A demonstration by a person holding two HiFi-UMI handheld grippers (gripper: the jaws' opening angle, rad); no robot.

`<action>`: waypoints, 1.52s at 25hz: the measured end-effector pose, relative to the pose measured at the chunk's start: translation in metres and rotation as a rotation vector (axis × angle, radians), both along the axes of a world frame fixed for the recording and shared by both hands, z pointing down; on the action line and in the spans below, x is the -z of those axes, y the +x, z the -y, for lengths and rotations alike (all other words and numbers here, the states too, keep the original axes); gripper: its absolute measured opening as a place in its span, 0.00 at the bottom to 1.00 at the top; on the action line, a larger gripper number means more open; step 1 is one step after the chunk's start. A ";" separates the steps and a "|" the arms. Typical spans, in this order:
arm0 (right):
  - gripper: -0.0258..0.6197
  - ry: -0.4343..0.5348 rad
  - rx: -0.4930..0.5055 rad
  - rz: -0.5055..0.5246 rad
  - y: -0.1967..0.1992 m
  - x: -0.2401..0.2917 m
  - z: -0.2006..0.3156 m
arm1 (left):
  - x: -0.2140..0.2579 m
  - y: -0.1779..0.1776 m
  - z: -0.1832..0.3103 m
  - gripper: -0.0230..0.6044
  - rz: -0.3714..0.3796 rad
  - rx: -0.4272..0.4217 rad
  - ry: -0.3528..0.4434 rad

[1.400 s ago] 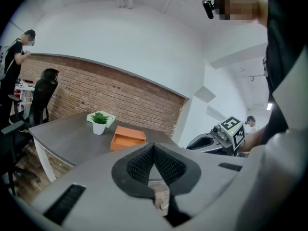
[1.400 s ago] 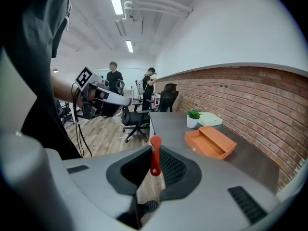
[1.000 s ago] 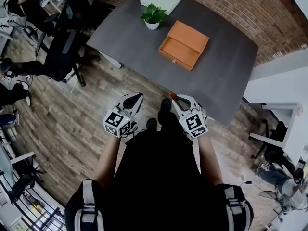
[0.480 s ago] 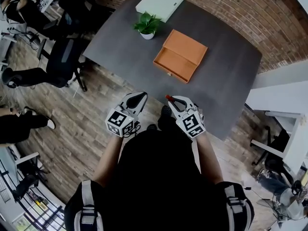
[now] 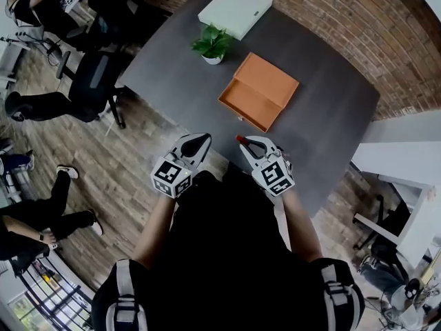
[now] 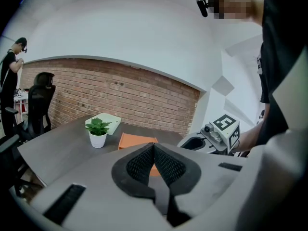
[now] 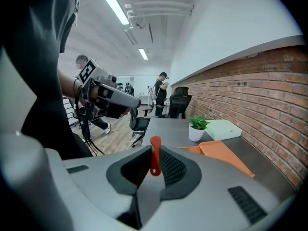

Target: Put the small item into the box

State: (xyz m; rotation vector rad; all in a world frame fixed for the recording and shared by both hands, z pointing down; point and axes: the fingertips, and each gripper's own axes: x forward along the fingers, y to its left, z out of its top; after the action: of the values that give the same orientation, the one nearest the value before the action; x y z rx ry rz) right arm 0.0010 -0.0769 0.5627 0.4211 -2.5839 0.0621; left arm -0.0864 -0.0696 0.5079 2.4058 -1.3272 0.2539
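I've stepped closer; the orange box is nearer. Right gripper fingers clamp the red item. Left gripper fingers are shut, empty.

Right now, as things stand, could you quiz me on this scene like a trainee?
1. Which holds the red item? A) left gripper B) right gripper
2. True or false: the item already lies in the box.
3. What green thing stands on the table beside the box?
Key: 1 B; 2 false; 3 the plant.
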 end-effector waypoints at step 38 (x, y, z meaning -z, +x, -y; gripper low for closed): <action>0.14 -0.046 -0.160 -0.056 -0.005 -0.014 0.089 | -0.010 -0.021 0.097 0.07 -0.019 -0.131 -0.037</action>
State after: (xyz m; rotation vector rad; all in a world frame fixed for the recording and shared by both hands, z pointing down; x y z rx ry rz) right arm -0.0044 -0.1655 0.5765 0.6027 -2.4848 0.1628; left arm -0.1070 -0.1666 0.5179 2.4609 -1.1478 0.2885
